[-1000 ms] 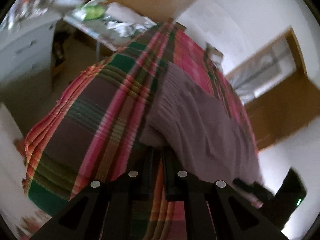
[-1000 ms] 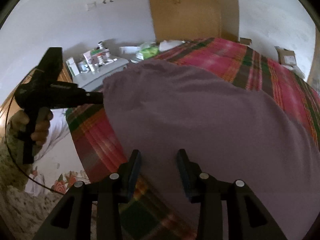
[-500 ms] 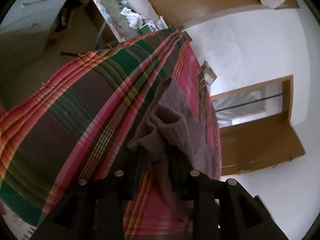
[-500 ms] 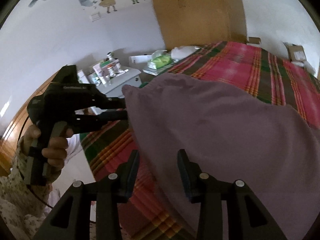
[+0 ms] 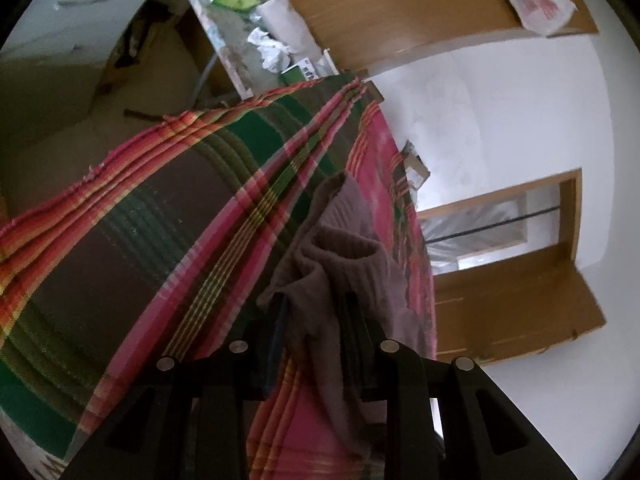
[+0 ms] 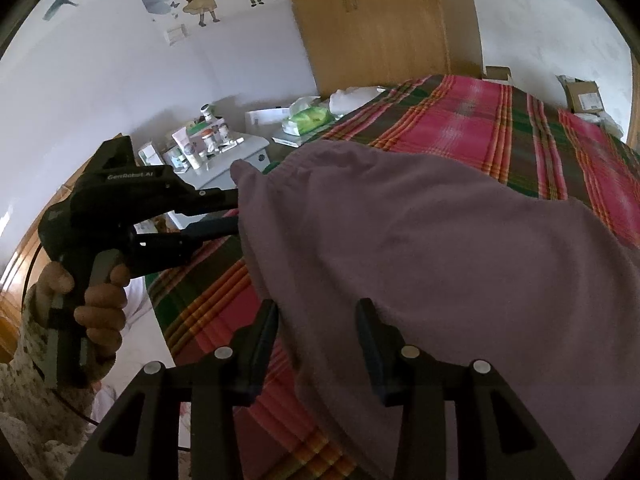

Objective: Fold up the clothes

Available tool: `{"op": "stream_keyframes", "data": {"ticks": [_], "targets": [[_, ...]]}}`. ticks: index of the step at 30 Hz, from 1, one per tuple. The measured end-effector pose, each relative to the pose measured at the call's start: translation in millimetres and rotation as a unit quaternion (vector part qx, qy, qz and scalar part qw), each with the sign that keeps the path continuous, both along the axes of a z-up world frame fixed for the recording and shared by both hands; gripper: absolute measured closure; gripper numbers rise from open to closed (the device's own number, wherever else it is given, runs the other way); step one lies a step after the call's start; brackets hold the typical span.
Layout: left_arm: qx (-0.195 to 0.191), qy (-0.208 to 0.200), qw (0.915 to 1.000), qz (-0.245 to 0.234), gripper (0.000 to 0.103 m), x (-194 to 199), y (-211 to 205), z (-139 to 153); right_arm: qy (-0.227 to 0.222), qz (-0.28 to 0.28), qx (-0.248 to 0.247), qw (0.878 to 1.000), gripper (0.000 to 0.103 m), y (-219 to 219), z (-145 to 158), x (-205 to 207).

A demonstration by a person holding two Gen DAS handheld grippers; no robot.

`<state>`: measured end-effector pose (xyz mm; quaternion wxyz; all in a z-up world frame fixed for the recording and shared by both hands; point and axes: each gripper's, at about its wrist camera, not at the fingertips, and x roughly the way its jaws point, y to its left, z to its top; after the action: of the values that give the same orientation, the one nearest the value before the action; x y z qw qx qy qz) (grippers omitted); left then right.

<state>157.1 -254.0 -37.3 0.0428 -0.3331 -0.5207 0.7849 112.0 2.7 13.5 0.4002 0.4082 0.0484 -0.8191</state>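
Observation:
A mauve knit garment lies spread over the plaid bed cover. In the right wrist view my right gripper stands open at the garment's near edge, and the cloth lies between and past its fingers. A person's hand holds my left gripper at the garment's left corner, its fingers apart. In the left wrist view the left gripper is open, and a bunched fold of the garment sags between its fingers over the plaid cover.
A white nightstand crowded with bottles and boxes stands beside the bed. A tissue pack lies by the bed's far corner, in front of a wooden wardrobe. Cardboard boxes sit past the bed's far side.
My left gripper, shut on the garment's corner a second ago, has opened and tilted; the corner now sags loosely between its fingers. My right gripper stayed open and drew back a little.

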Motion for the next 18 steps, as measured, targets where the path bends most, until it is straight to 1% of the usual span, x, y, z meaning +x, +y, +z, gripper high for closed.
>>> {"op": "stream_keyframes", "data": {"ticks": [2,3,5,6,9,12,18], "targets": [[-0.008,0.004,1.0000,0.001,0.076,-1.0,1.3,0.2,-0.002,-0.002,-0.001,1.000,0.062,0.7,-0.8,0.0],[-0.012,0.004,0.9999,0.002,0.080,-1.9,1.2,-0.2,-0.002,-0.002,-0.002,1.000,0.061,1.0,-0.9,0.2],[-0.017,0.004,0.9998,0.004,0.082,-3.8,1.2,-1.3,-0.002,-0.002,-0.001,1.000,0.061,1.3,-1.5,0.6],[-0.019,0.005,0.9998,0.005,0.085,-4.6,1.3,-2.1,-0.002,-0.002,0.000,1.000,0.061,1.8,-1.7,0.8],[-0.028,0.006,0.9995,0.009,0.089,-5.8,1.8,-1.6,-0.001,-0.002,0.001,1.000,0.061,1.0,-1.5,1.3],[-0.041,0.009,0.9990,0.013,0.091,-5.3,1.2,2.3,0.000,-0.002,0.003,1.000,0.061,0.9,-1.1,2.4],[-0.044,0.012,0.9987,0.022,0.092,-0.4,-4.9,1.6,0.002,0.006,0.003,1.000,0.061,-1.4,-0.7,4.5]]}}
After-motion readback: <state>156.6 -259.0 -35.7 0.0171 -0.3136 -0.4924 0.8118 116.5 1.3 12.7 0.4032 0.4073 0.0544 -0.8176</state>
